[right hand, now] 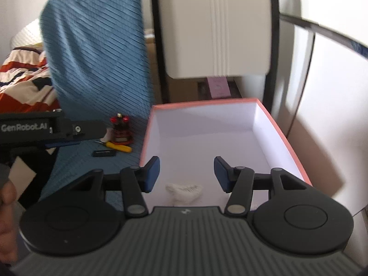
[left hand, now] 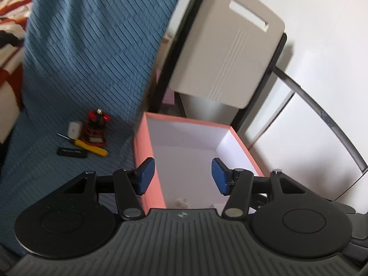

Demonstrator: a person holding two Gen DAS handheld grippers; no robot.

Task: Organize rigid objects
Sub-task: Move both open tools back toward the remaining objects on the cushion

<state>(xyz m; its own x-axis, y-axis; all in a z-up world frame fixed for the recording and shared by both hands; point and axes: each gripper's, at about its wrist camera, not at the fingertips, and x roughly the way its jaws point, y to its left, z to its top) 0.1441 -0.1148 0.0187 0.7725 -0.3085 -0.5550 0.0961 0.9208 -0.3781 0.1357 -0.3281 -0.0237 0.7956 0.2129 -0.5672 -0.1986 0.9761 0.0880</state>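
A pink box (left hand: 147, 142) (right hand: 285, 138) with a white inside stands open on the blue ribbed cloth (left hand: 87, 46). A small white crumpled thing (right hand: 184, 189) lies on its floor near the front. Left of the box sits a little pile: a red and black gadget (left hand: 95, 127) (right hand: 120, 130), a white small case (left hand: 74, 130), a yellow-handled screwdriver (left hand: 90, 147) (right hand: 119, 146) and a flat black bar (left hand: 72, 152) (right hand: 104, 153). My left gripper (left hand: 181, 176) hangs open over the box's near left part, nothing between its blue pads. My right gripper (right hand: 186, 174) is open above the box too, empty.
A beige folding chair back (left hand: 227, 53) (right hand: 218, 27) with a black frame rises behind the box. White cabinet panels (left hand: 310, 133) stand to the right. A striped orange and white blanket (right hand: 20, 82) lies far left. The left gripper's body (right hand: 46, 128) and a hand (right hand: 7, 197) show at the left.
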